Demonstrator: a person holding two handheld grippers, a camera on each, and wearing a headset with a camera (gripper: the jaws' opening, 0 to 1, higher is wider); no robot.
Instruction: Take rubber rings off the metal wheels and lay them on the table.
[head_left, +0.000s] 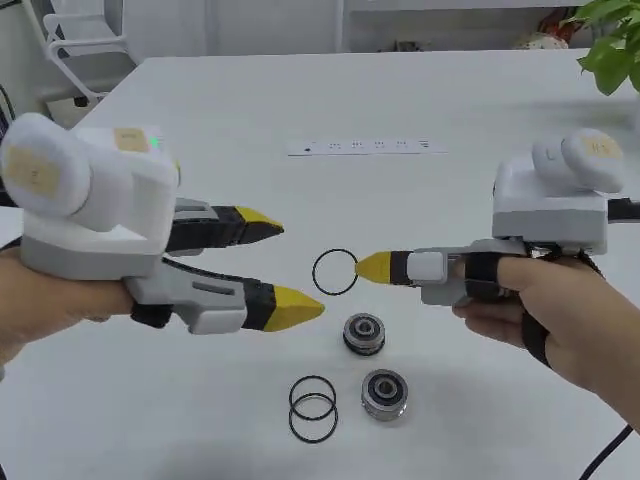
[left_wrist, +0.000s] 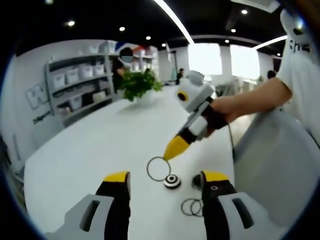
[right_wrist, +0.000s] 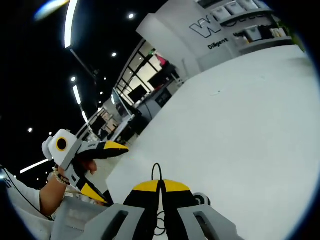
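My right gripper (head_left: 368, 267) is shut on a thin black rubber ring (head_left: 334, 272), holding it just above the white table (head_left: 200, 110). In the right gripper view the ring (right_wrist: 156, 172) stands edge-on from the closed yellow tips (right_wrist: 160, 187). My left gripper (head_left: 285, 265) hangs open to the left of the ring, nothing between its jaws. Two metal wheels with dark rims (head_left: 363, 333) (head_left: 384, 393) lie below the ring. Two loose rings (head_left: 313, 400) lie overlapping beside the nearer wheel. The left gripper view shows the held ring (left_wrist: 159, 169) and one wheel (left_wrist: 172, 181).
A white power strip (head_left: 366, 147) lies farther back on the table. A green plant (head_left: 610, 45) stands at the far right corner and a white chair (head_left: 75, 40) beyond the far left edge. Shelves and a person (left_wrist: 122, 65) are in the background.
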